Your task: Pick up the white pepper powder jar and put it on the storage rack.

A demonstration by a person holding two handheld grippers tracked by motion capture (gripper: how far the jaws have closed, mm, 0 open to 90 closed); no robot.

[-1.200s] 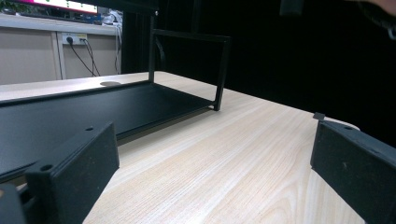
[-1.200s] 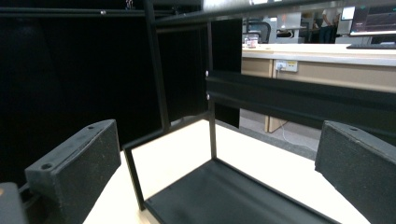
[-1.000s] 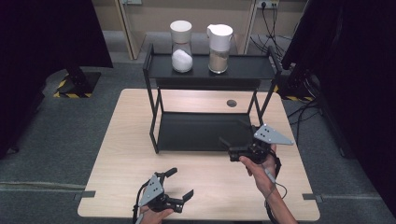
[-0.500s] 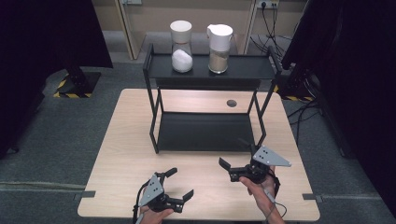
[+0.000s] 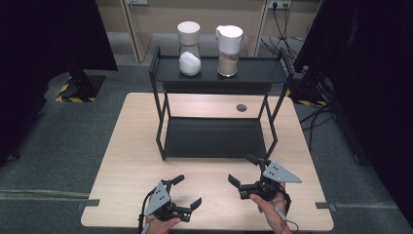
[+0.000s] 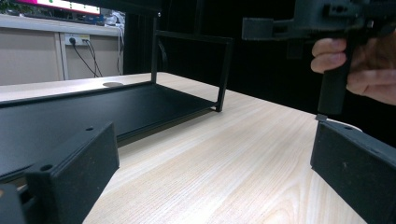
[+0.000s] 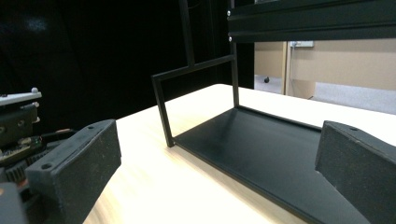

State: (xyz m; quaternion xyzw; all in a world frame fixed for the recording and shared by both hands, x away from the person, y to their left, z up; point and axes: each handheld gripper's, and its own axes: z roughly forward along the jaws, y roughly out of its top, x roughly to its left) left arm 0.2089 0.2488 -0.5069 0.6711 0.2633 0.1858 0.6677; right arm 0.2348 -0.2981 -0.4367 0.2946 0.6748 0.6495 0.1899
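Left tongs: jaws spread wide, nothing between them; held low over the near edge of the worktop, jaws pointing toward the right tongs.
Right tongs: jaws spread wide, nothing held; near the front right leg of the rack, jaws pointing left and away from the person.
Hands: one on each tongs' handle.
Rack: black, two-tier, one in number; long axis across the worktop; lower tier bare, just beyond both tongs.
Jars: two on the top tier, upright, side by side; white-filled jar on the left, tan-filled jar on the right.
Writing: none legible.
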